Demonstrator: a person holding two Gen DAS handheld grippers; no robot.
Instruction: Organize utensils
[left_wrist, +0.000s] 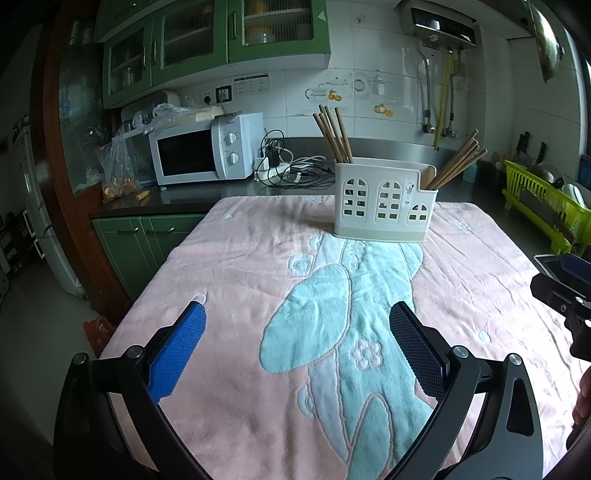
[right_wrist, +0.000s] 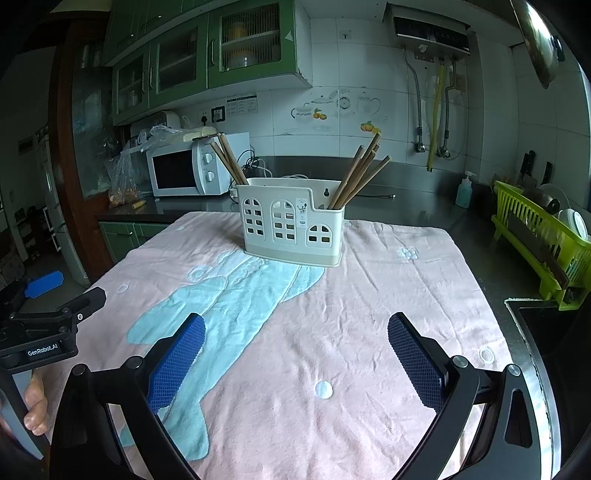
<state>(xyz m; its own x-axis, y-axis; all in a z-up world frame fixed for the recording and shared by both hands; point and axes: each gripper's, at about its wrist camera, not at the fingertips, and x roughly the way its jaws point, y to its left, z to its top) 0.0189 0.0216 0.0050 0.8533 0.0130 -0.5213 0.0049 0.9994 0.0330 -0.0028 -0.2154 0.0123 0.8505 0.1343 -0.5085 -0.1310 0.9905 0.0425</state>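
Two bunches of wooden chopsticks (right_wrist: 360, 173) stand in a white plastic holder (right_wrist: 291, 225) on the fluffy pink towel (right_wrist: 388, 295). Both the left gripper (left_wrist: 297, 354) and right gripper (right_wrist: 295, 356) are spread wide, empty, well back from it.

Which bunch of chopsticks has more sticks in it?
The bunch at the holder's low right end looks bigger; the bunch at the tall left end has fewer.
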